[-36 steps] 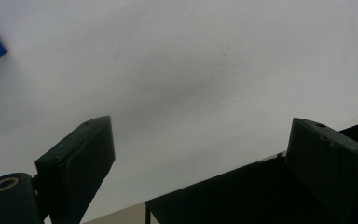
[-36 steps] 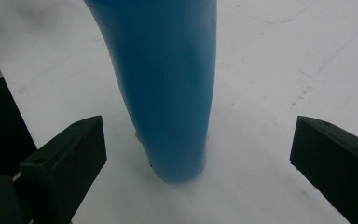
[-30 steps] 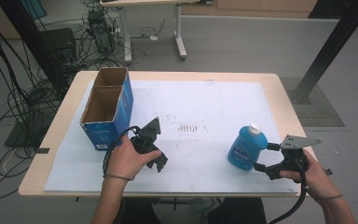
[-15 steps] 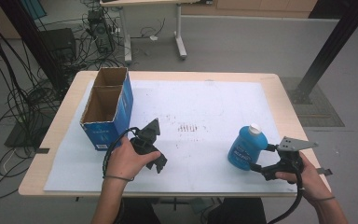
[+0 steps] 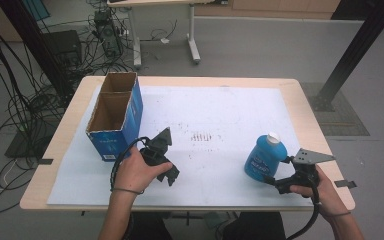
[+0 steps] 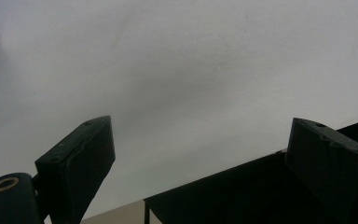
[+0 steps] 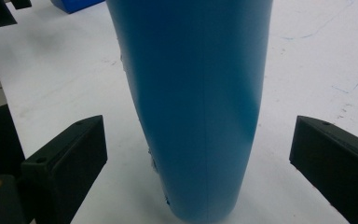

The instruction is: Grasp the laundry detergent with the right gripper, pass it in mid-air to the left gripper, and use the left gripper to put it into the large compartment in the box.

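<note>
At the near right, the right gripper [image 5: 272,181] has its jaws wide apart around the upright blue bottle [image 5: 261,159], not touching. The left gripper [image 5: 164,142] is open and empty beside the open blue box [image 5: 114,117] on the bench [image 5: 300,95].

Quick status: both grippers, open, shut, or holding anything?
Left hand-held gripper: open, holding nothing.
Right hand-held gripper: open, jaws either side of the blue bottle, not gripping.
</note>
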